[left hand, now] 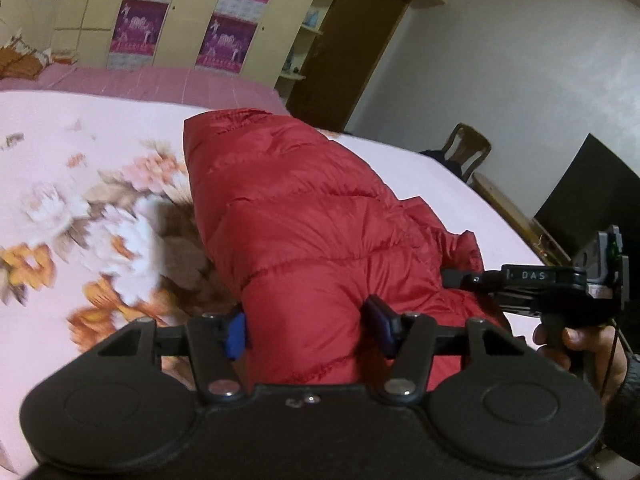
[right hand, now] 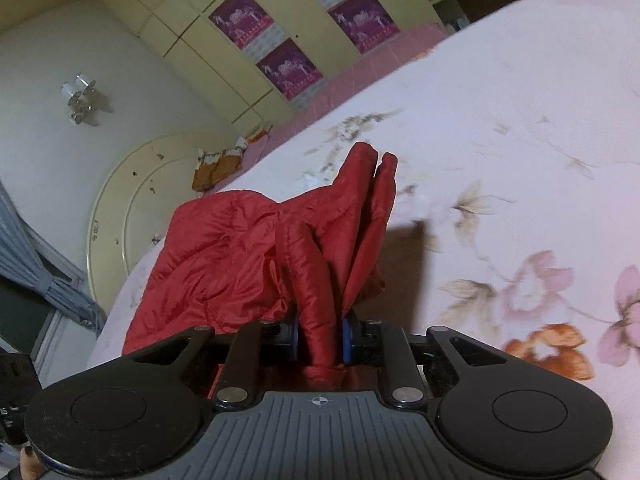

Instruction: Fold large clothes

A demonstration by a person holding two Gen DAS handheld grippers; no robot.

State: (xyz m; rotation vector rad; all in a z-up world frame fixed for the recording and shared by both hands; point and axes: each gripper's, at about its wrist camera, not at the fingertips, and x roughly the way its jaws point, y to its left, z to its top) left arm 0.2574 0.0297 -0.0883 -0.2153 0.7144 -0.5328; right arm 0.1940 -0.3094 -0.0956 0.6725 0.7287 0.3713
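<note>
- Red quilted puffer jacket (left hand: 296, 216) lies lengthwise on the pink floral bedspread (left hand: 80, 168), near the bed's edge, its near end raised where both tools hold it.
- Pink floral bedspread is soft and loose, so I judge that dragging the jacket could rumple the cover along with it.
- Left gripper (left hand: 308, 328) is held low and level, its blue-padded jaws spread wide around a thick padded roll of the jacket, pads pressing into both sides; it grasps that roll.
- Right gripper (right hand: 319, 340) points up along the bed, tilted, jaws clenched narrowly on a thin bunched fold of red fabric that stands up ahead of it.
- Risk, as I judge it: the shiny shell looks slippery and the filling springy, so the bulky roll could squeeze out of the wide left grip, or the thin fold slide free on the right, letting the fold spring apart.
- Uneven lifting between the hands would probably twist the jacket instead of folding it square.
</note>
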